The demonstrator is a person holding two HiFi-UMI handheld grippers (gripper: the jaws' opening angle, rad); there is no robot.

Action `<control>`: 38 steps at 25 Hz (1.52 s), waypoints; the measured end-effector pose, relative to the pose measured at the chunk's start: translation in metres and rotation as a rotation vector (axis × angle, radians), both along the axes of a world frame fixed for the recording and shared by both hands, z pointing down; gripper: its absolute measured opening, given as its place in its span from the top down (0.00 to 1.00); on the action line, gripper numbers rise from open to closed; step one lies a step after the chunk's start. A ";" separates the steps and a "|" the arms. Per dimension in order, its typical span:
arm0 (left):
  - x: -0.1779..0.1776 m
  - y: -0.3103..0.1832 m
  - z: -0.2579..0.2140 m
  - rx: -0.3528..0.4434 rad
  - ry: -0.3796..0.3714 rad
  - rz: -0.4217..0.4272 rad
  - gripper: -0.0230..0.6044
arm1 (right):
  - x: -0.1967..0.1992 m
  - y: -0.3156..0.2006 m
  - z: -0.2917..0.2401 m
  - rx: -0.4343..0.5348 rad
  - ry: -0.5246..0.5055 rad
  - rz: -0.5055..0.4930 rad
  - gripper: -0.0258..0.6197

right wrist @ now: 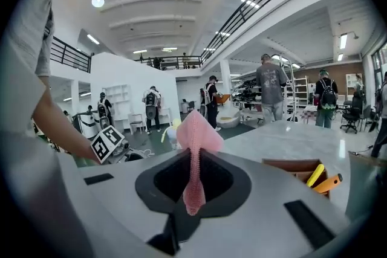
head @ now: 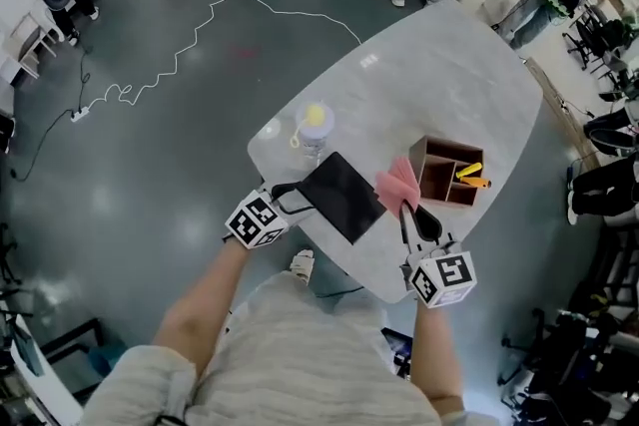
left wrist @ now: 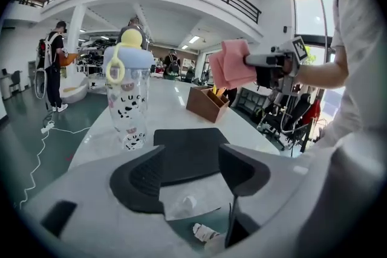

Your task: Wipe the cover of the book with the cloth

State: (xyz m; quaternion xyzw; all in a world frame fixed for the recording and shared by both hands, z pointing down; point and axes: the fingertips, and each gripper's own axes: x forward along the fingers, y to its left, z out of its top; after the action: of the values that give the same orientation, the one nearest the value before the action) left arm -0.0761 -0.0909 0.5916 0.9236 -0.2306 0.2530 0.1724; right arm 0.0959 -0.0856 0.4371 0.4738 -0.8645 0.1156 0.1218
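Observation:
A black book (head: 339,198) lies flat near the front edge of the white table (head: 449,75). My left gripper (head: 288,200) is at the book's left corner, jaws open. In the left gripper view the book (left wrist: 190,151) reaches in between the two pads of my left gripper (left wrist: 190,169), and neither pad presses on it. My right gripper (head: 407,212) is at the book's right side, shut on a pink cloth (head: 398,182) that sticks up above the table. The cloth (right wrist: 195,148) shows clamped between the jaws of the right gripper (right wrist: 193,175).
A clear bottle with a yellow lid (head: 314,129) stands just behind the book. A brown wooden box (head: 448,172) with yellow and orange things in it sits right of the cloth. A white cable (head: 170,65) trails over the floor, and people stand beyond the table.

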 end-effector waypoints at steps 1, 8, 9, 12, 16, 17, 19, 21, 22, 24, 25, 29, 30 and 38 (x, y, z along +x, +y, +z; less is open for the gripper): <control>-0.002 -0.001 0.007 -0.008 -0.008 0.022 0.53 | -0.004 -0.007 0.005 -0.004 0.020 0.009 0.91; -0.004 -0.010 0.048 -0.041 -0.073 0.142 0.49 | -0.037 -0.057 0.055 -0.059 0.174 0.012 0.91; -0.004 -0.011 0.053 -0.047 -0.082 0.144 0.49 | -0.042 -0.063 0.064 -0.066 0.213 0.001 0.91; -0.005 -0.016 0.064 -0.066 -0.103 0.151 0.49 | -0.058 -0.085 0.091 -0.075 0.347 -0.026 0.91; -0.002 -0.020 0.071 -0.094 -0.088 0.142 0.48 | -0.076 -0.106 0.132 -0.101 0.532 -0.071 0.91; 0.000 -0.021 0.072 -0.097 -0.083 0.140 0.48 | -0.079 -0.109 0.142 -0.112 0.574 -0.076 0.91; 0.002 -0.020 0.074 -0.102 -0.084 0.145 0.48 | -0.085 -0.113 0.162 -0.129 0.668 -0.082 0.91; 0.004 -0.018 0.076 -0.110 -0.081 0.153 0.48 | -0.090 -0.110 0.181 -0.145 0.772 -0.100 0.91; 0.004 -0.016 0.077 -0.114 -0.079 0.156 0.48 | -0.093 -0.106 0.191 -0.156 0.817 -0.120 0.91; 0.004 -0.014 0.080 -0.121 -0.081 0.161 0.48 | -0.103 -0.096 0.208 -0.180 0.873 -0.173 0.91; 0.004 -0.013 0.080 -0.122 -0.085 0.166 0.48 | -0.109 -0.091 0.214 -0.192 0.883 -0.199 0.91; 0.004 -0.011 0.081 -0.123 -0.086 0.184 0.48 | -0.127 -0.070 0.230 -0.251 0.873 -0.275 0.91; 0.004 -0.011 0.080 -0.126 -0.085 0.190 0.48 | -0.131 -0.066 0.231 -0.266 0.861 -0.290 0.91; 0.005 -0.008 0.080 -0.123 -0.087 0.213 0.48 | -0.169 -0.033 0.231 -0.443 0.618 -0.413 0.91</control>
State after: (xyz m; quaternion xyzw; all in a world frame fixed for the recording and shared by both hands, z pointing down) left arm -0.0715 -0.0992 0.6717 0.9188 -0.1226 0.3231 0.1906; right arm -0.0733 -0.1190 0.6677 0.2655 -0.8185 0.1241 0.4941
